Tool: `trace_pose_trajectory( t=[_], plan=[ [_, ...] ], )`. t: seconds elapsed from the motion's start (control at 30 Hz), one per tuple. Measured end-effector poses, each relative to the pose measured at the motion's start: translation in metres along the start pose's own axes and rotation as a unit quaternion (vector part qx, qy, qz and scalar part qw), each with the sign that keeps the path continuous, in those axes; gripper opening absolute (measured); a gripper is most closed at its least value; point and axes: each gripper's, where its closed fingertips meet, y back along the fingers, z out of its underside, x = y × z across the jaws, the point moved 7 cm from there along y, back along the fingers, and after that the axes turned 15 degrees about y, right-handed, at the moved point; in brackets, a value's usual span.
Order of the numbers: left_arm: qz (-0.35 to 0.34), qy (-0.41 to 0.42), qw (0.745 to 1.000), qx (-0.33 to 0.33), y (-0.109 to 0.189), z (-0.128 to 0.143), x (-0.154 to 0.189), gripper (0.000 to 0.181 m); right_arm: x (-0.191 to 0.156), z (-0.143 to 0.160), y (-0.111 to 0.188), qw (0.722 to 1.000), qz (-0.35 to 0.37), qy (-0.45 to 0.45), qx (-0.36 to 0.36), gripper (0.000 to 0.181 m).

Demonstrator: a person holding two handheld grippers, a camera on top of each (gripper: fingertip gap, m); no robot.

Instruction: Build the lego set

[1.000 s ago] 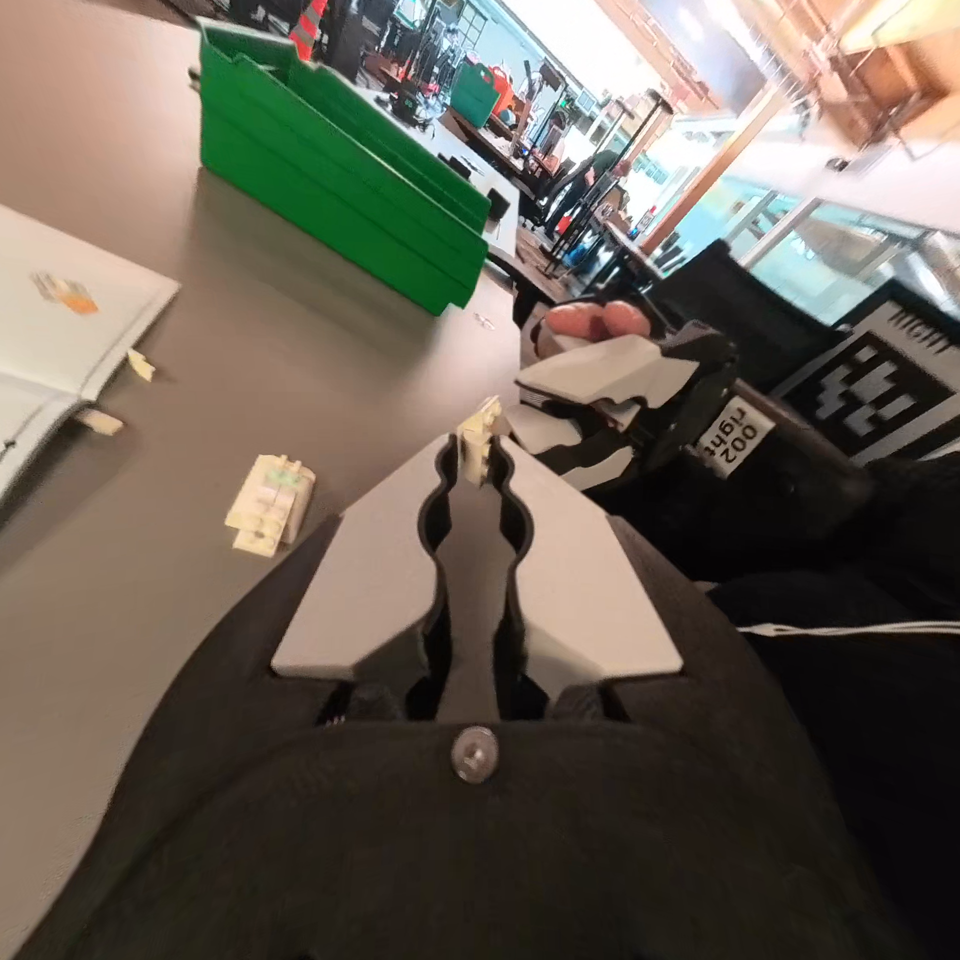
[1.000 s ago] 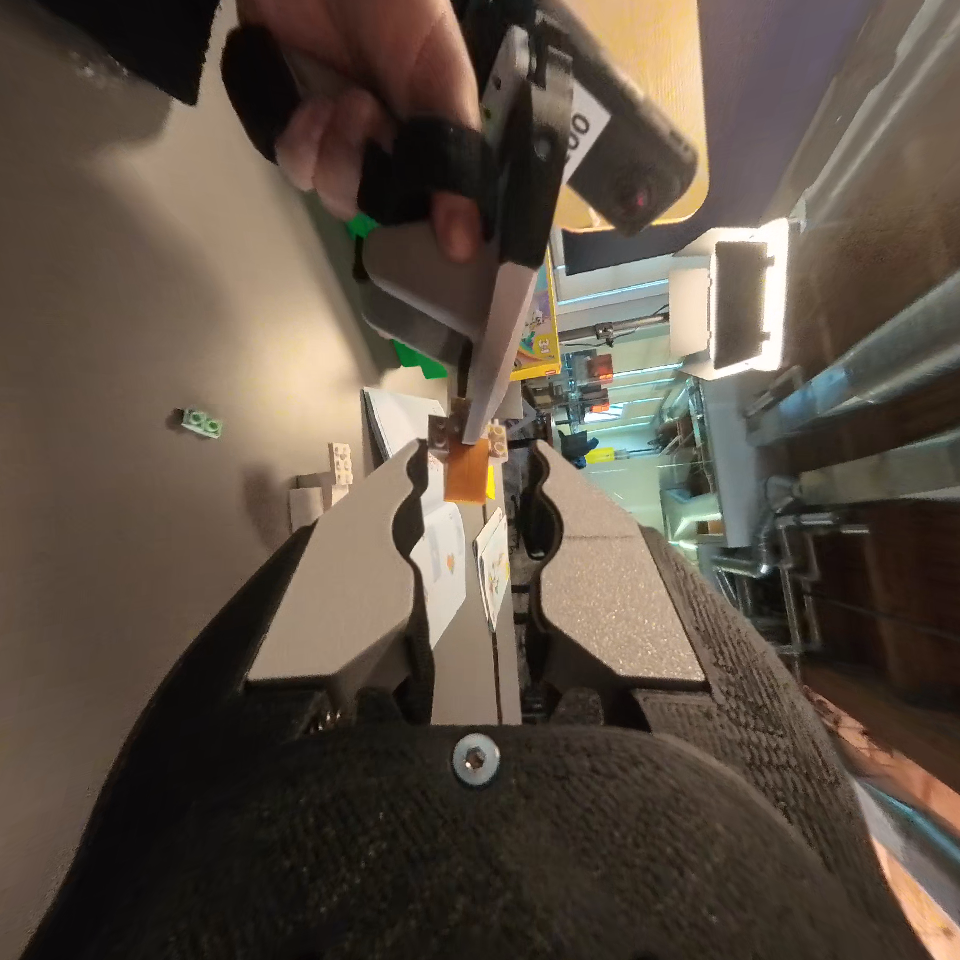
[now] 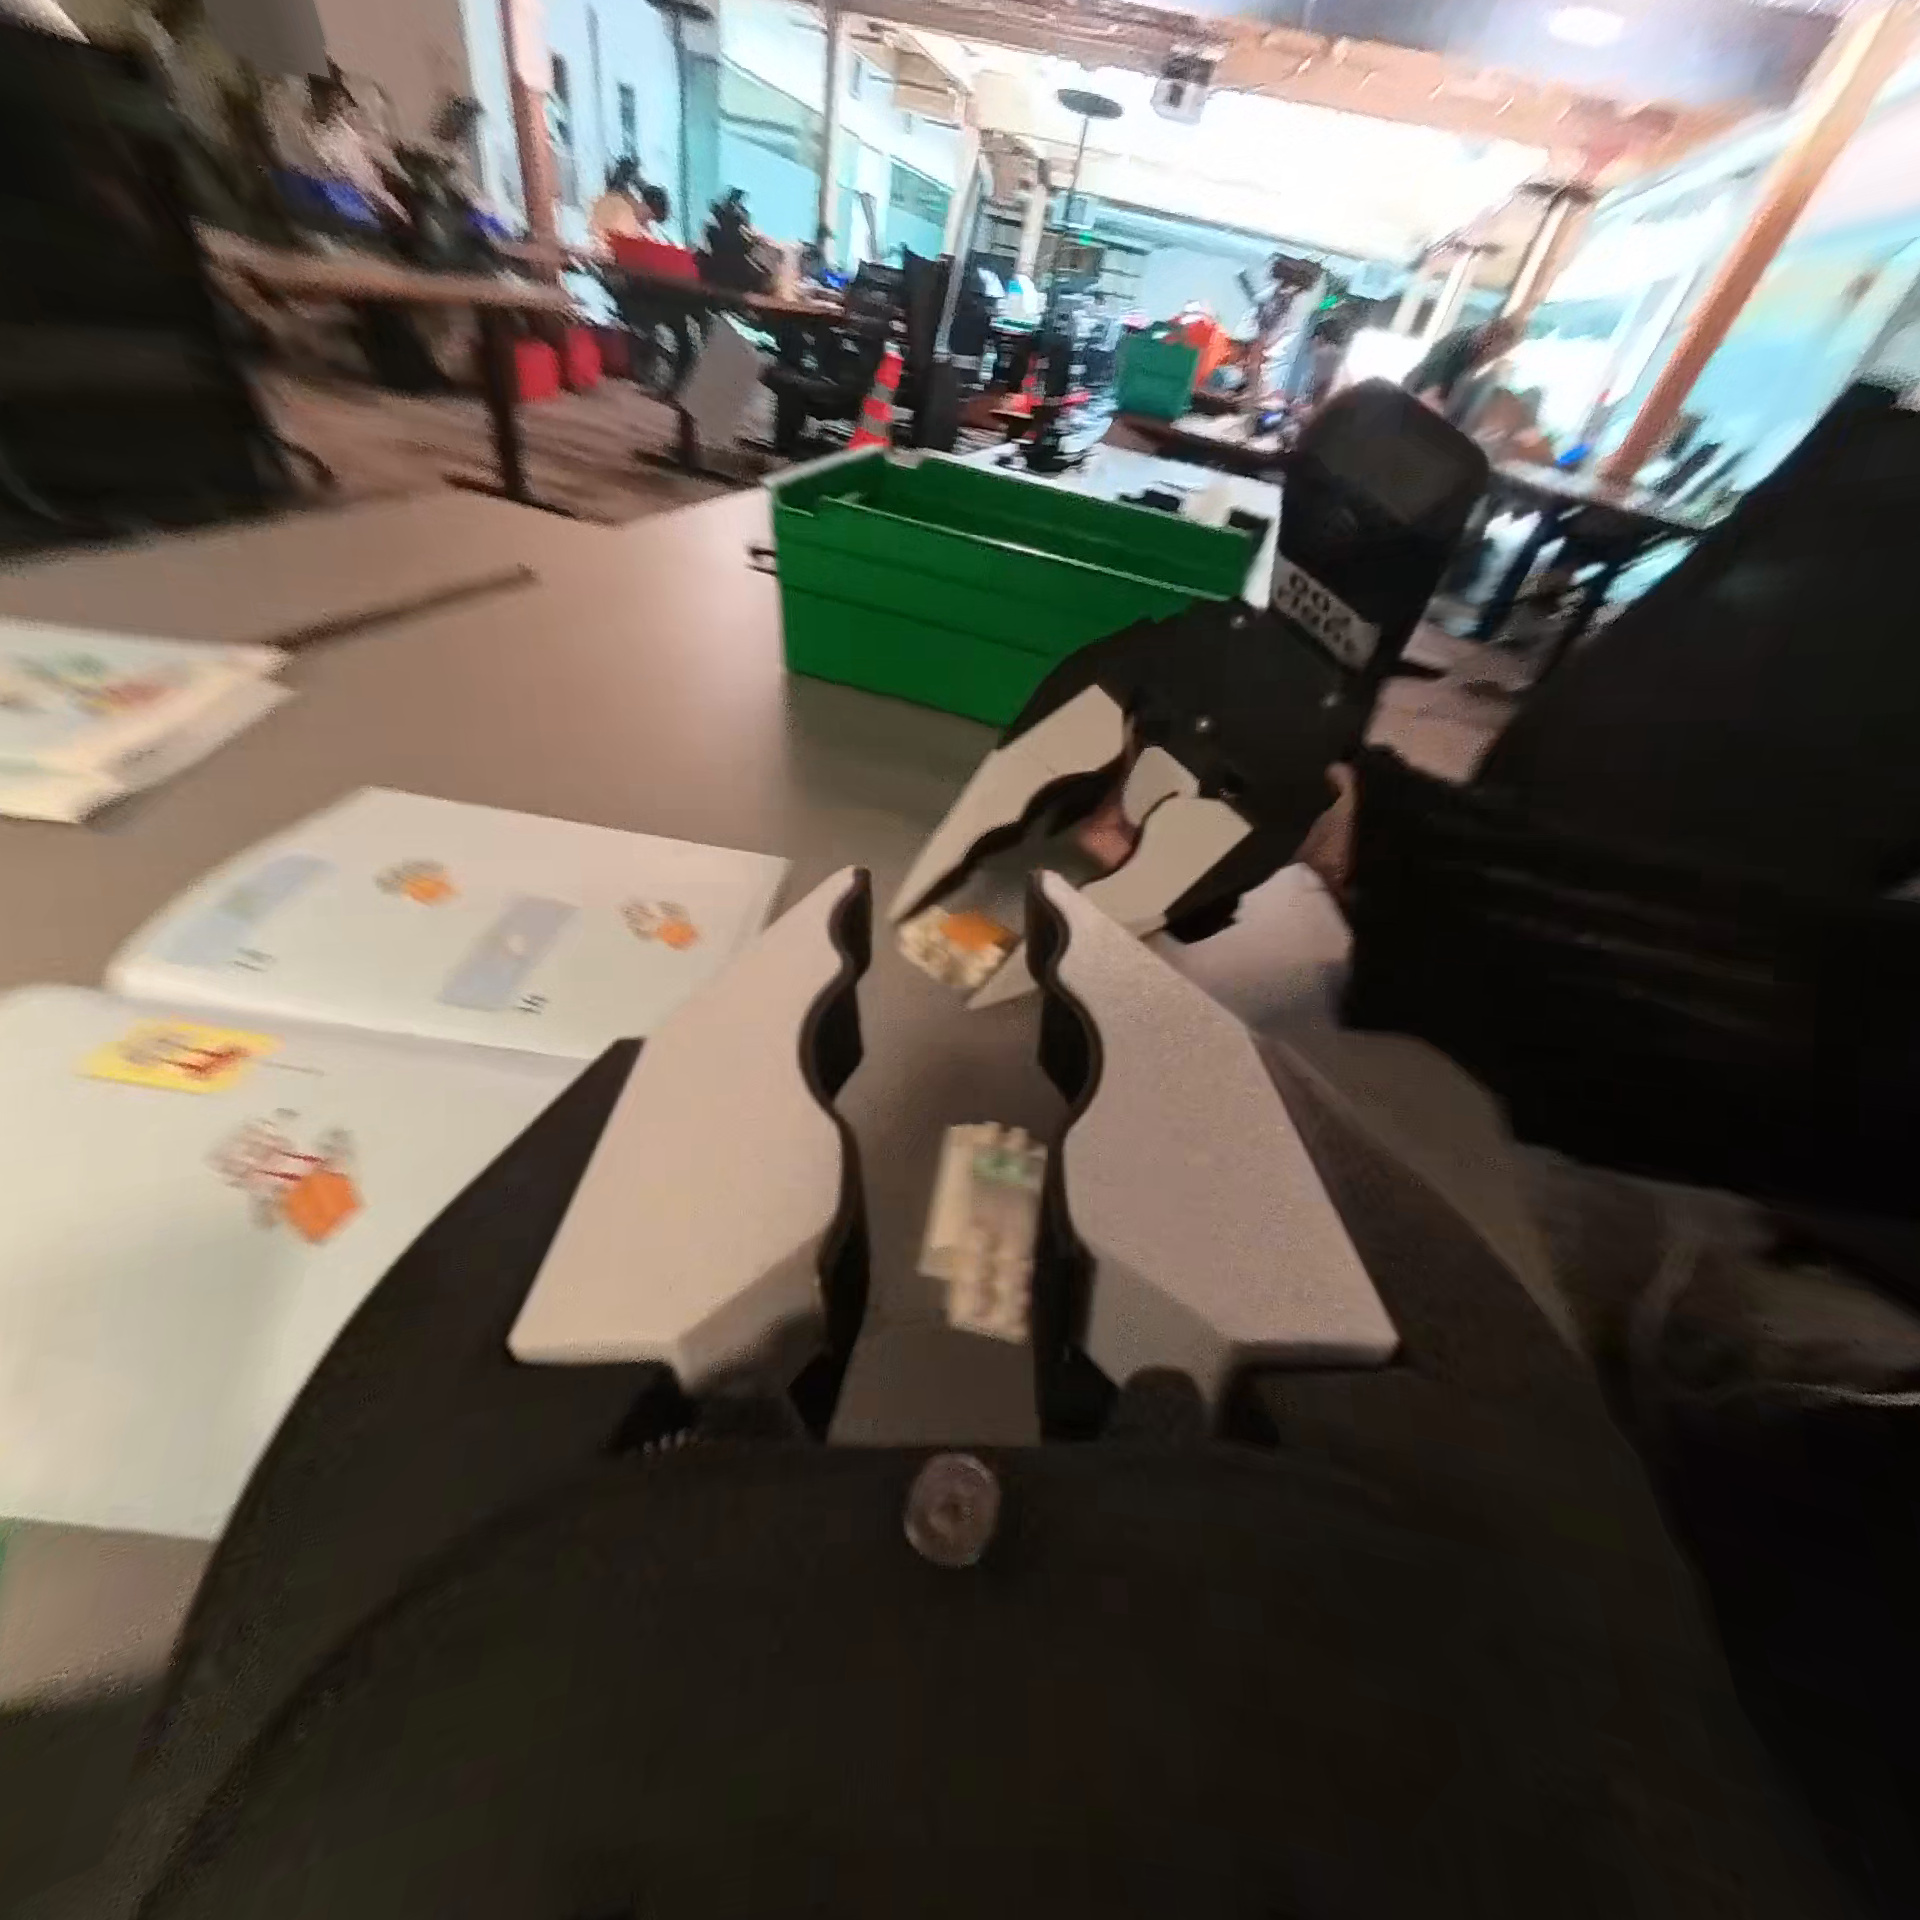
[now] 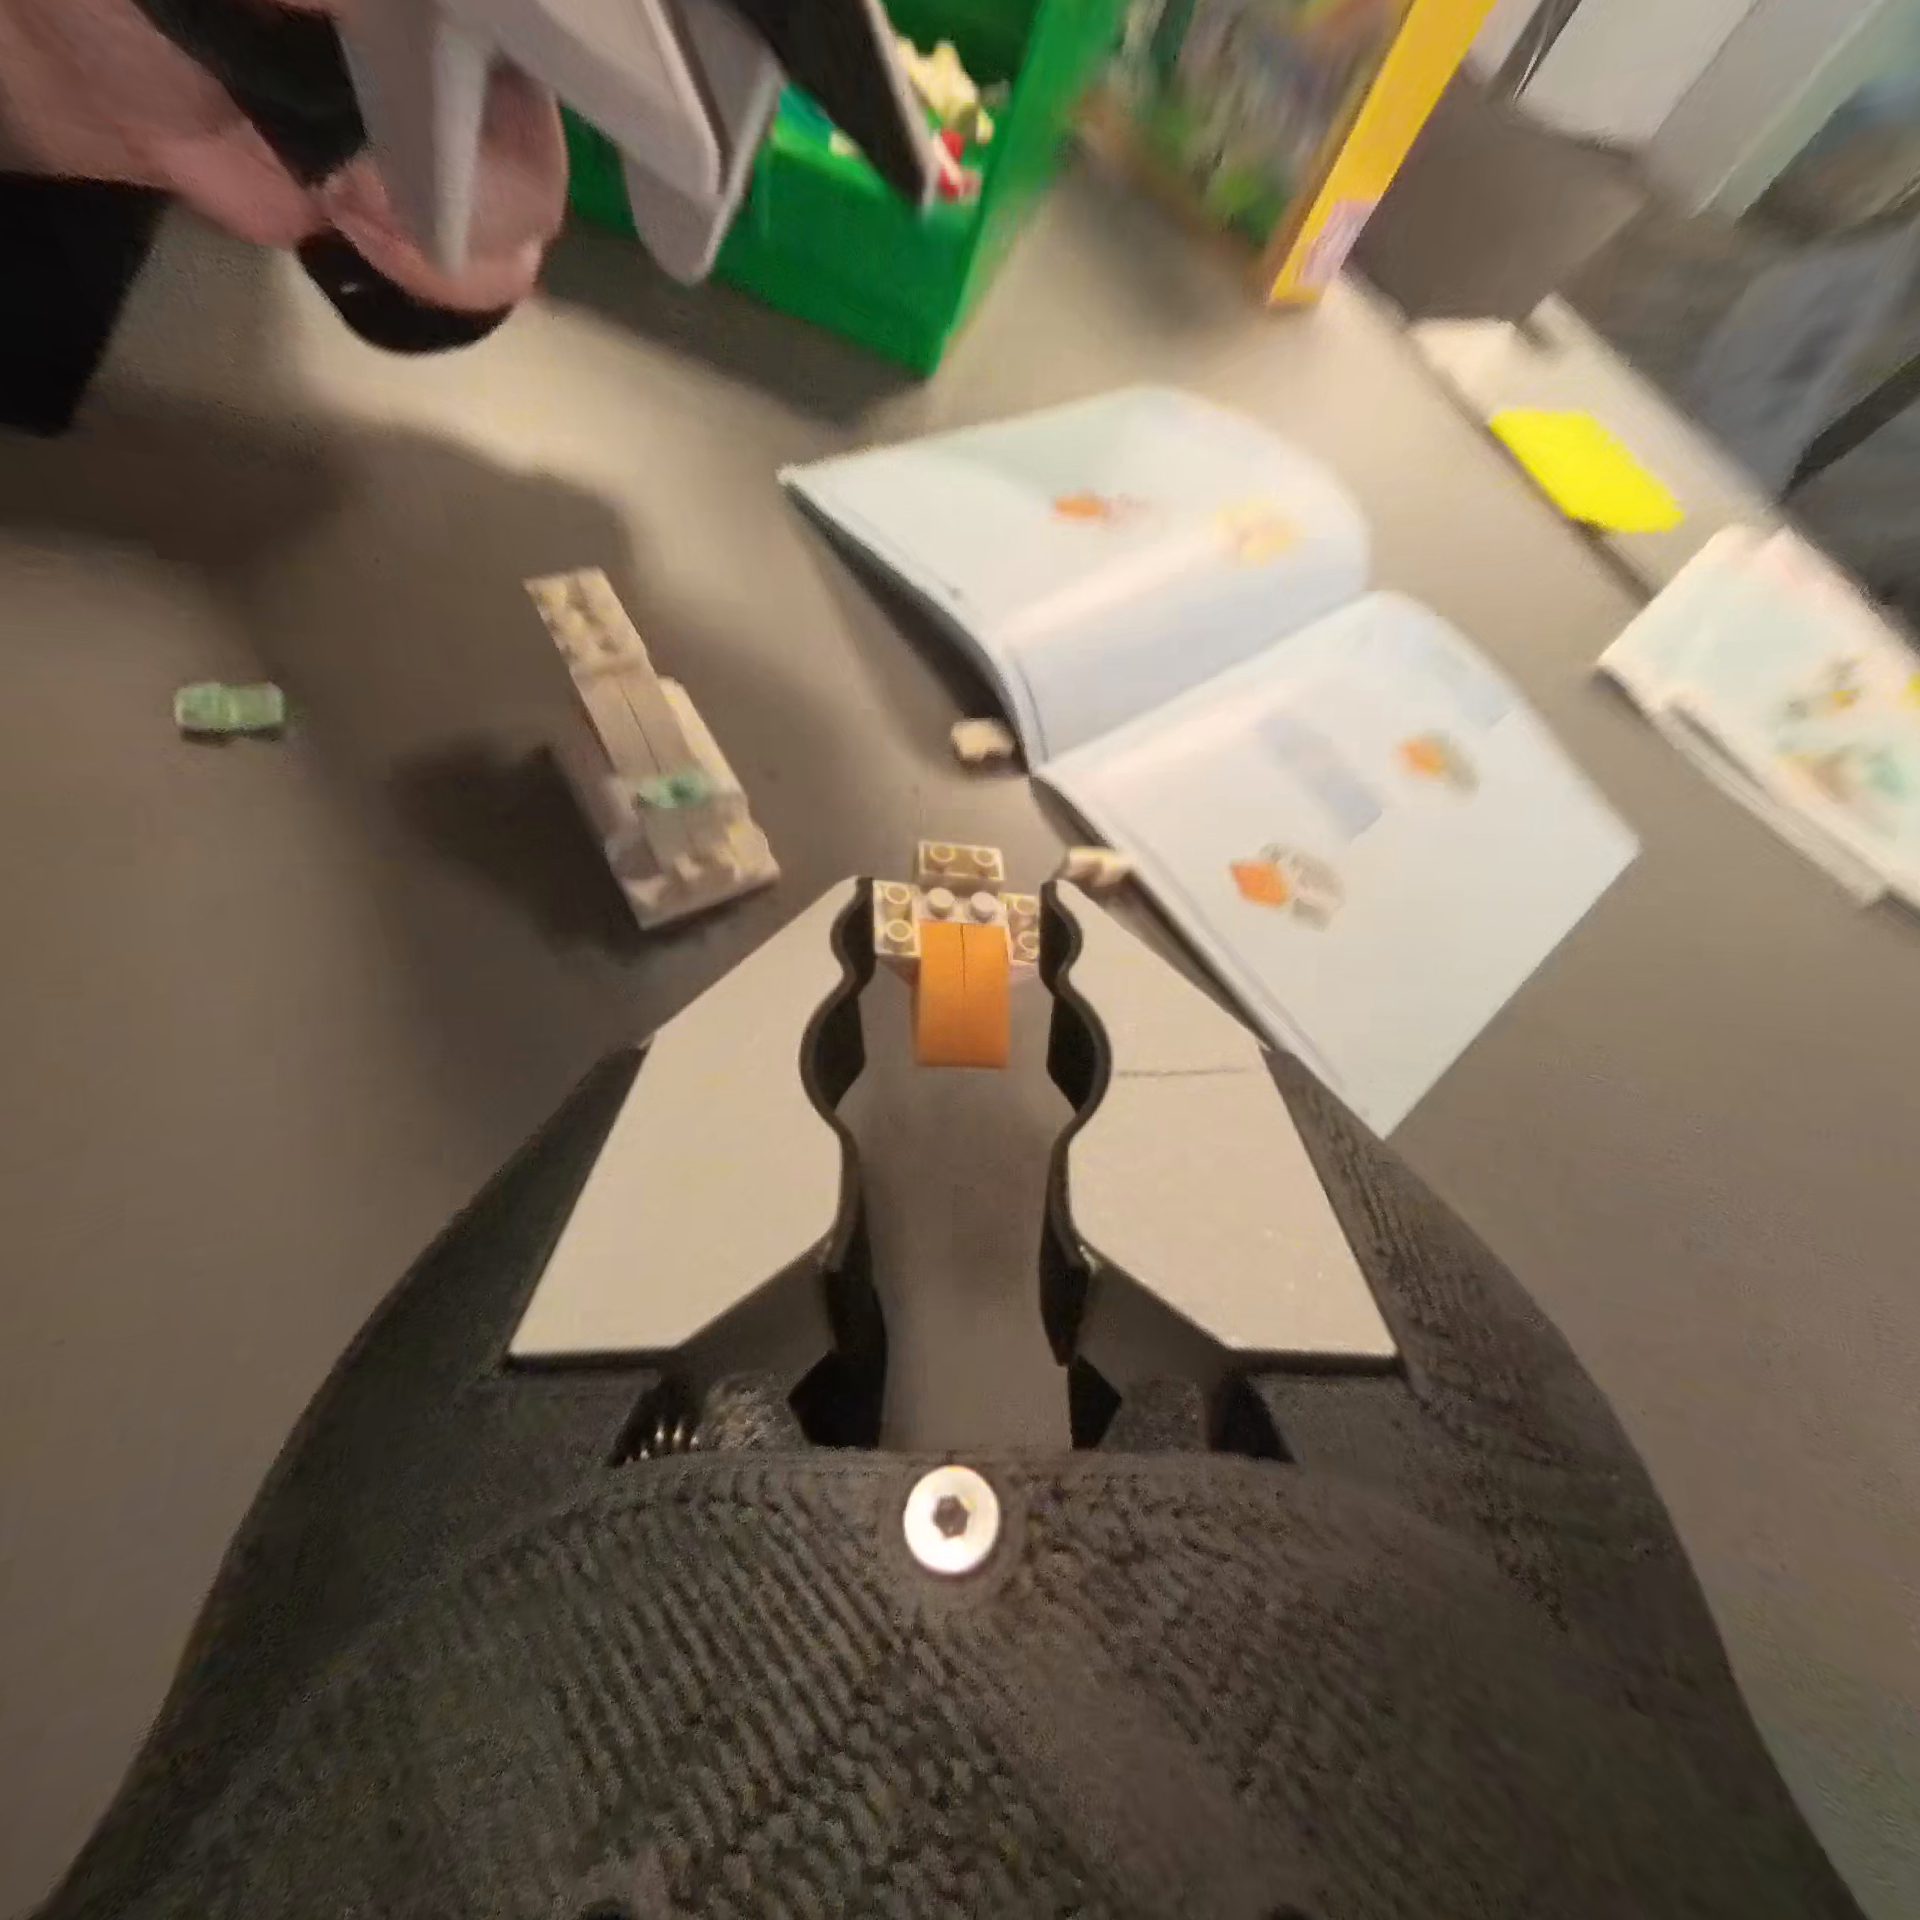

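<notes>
My right gripper (image 4: pixel 956 906) is shut on a small orange and cream lego assembly (image 4: pixel 961 992), held above the grey table (image 4: pixel 312 1039). In the left wrist view that gripper (image 3: pixel 951 961) hangs just beyond my left fingertips with the assembly (image 3: pixel 956 940) in it. My left gripper (image 3: pixel 945 904) is open and empty. On the table under its jaws lies a larger cream build (image 3: pixel 987 1226) with a green piece on it, which also shows in the right wrist view (image 4: pixel 644 769). The left gripper's fingers (image 4: pixel 675 135) and a hand are at the upper left there.
An open instruction booklet (image 4: pixel 1299 790) lies right of the build, also in the left wrist view (image 3: pixel 436 914). A green bin (image 3: pixel 966 603) stands behind. A small green brick (image 4: pixel 229 712), two loose cream bits (image 4: pixel 982 738), more leaflets (image 4: pixel 1787 707) and a yellow box (image 4: pixel 1330 187) lie around. The left gripper's tips are roughly 10 cm from the right gripper's. The small green brick (image 4: pixel 229 712) is about equally far from each gripper, around 15 cm.
My left gripper held a small cream piece against the right gripper's assembly; now it is open, empty and pulled back. Both grippers have swung level over the table.
</notes>
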Motion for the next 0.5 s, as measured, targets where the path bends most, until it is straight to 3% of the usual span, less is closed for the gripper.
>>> trace_pose_trajectory(
  t=[0.03,0.2,0.4,0.5],
  plan=[
    [-0.016,-0.032,0.999,0.011,-0.001,0.0,-0.002,0.029,0.001,0.007,-0.001,1.0,-0.015,-0.014,-0.006,0.031],
    [-0.076,-0.099,0.991,0.048,0.006,0.007,-0.012,0.035,0.001,0.021,-0.002,0.996,-0.068,-0.043,-0.025,0.031],
    [-0.108,-0.079,0.989,0.069,0.004,0.017,-0.017,0.031,-0.001,0.027,-0.005,0.993,-0.095,-0.051,-0.051,0.031],
    [-0.104,-0.081,0.989,0.066,0.0,0.019,-0.014,0.03,0.002,0.029,-0.004,0.993,-0.091,-0.061,-0.047,0.057]
  ],
)
